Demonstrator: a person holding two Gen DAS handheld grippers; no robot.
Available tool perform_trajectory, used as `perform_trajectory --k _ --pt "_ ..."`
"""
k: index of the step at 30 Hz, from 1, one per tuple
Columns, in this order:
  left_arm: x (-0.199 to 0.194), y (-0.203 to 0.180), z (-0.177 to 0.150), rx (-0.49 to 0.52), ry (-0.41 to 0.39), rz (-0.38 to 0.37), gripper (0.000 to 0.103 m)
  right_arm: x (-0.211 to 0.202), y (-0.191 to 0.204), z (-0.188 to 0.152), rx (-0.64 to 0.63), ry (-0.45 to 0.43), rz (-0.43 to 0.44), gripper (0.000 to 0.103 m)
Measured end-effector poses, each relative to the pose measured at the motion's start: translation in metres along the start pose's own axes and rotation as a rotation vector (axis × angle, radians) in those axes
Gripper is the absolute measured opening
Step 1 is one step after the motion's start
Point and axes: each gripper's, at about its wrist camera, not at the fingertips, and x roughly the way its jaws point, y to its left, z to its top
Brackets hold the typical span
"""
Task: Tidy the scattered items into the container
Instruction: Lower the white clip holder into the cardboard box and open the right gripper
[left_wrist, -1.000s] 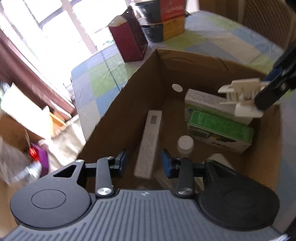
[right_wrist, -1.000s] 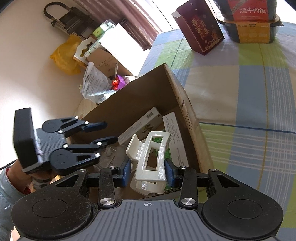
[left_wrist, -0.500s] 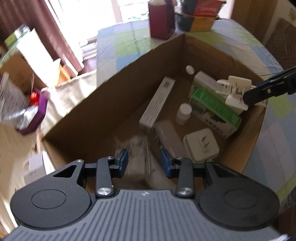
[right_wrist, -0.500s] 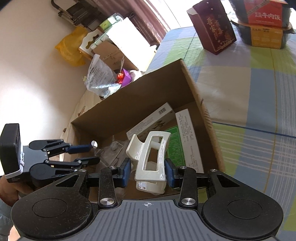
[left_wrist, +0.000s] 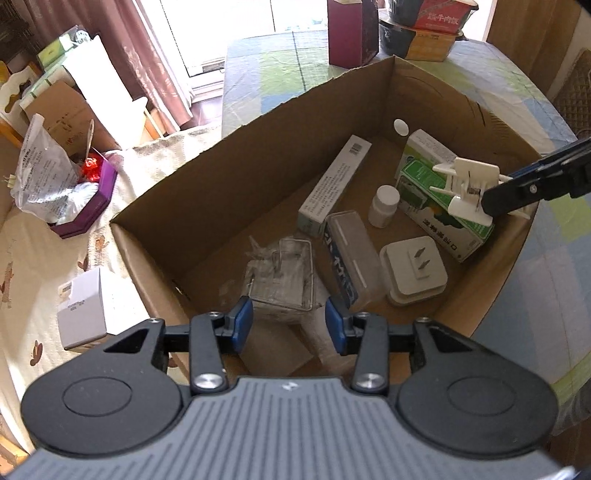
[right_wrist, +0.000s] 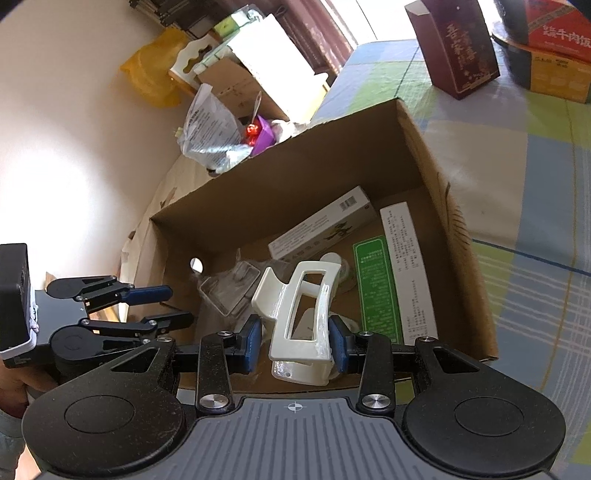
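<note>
An open cardboard box (left_wrist: 258, 155) stands on the checked tablecloth. Inside lie a long white carton (left_wrist: 334, 184), a green carton (left_wrist: 443, 210), a white pill bottle (left_wrist: 384, 205), a plug adapter (left_wrist: 413, 269), a grey-blue case (left_wrist: 351, 262) and a clear plastic box (left_wrist: 284, 277). My left gripper (left_wrist: 289, 323) hovers open over the box's near end, above the clear plastic box. My right gripper (right_wrist: 295, 345) is shut on a white hair claw clip (right_wrist: 299, 306), held over the box's right wall (right_wrist: 443, 229). In the left wrist view the clip (left_wrist: 469, 184) hangs above the green carton.
On the table behind the box stand a maroon carton (left_wrist: 351, 33) and stacked food tubs (left_wrist: 428, 33). Left of the box, a small white carton (left_wrist: 83, 310) and a purple box with a plastic bag (left_wrist: 85, 206) rest on a cream cloth. A hand (right_wrist: 14, 387) holds the left gripper.
My left gripper has drawn back and up from inside the box, so the whole box now shows. The right gripper still holds the clip over the box's right side.
</note>
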Motion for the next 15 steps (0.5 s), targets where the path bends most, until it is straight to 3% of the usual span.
perform_trajectory --k 10,15 --pt "0.002 0.004 -0.005 -0.005 0.003 0.008 0.039 0.021 -0.002 0.004 -0.014 0.061 -0.011 0.041" --pt "0.002 0.005 -0.008 -0.012 0.0 -0.01 0.039 0.032 0.0 0.005 -0.077 0.103 -0.066 0.041"
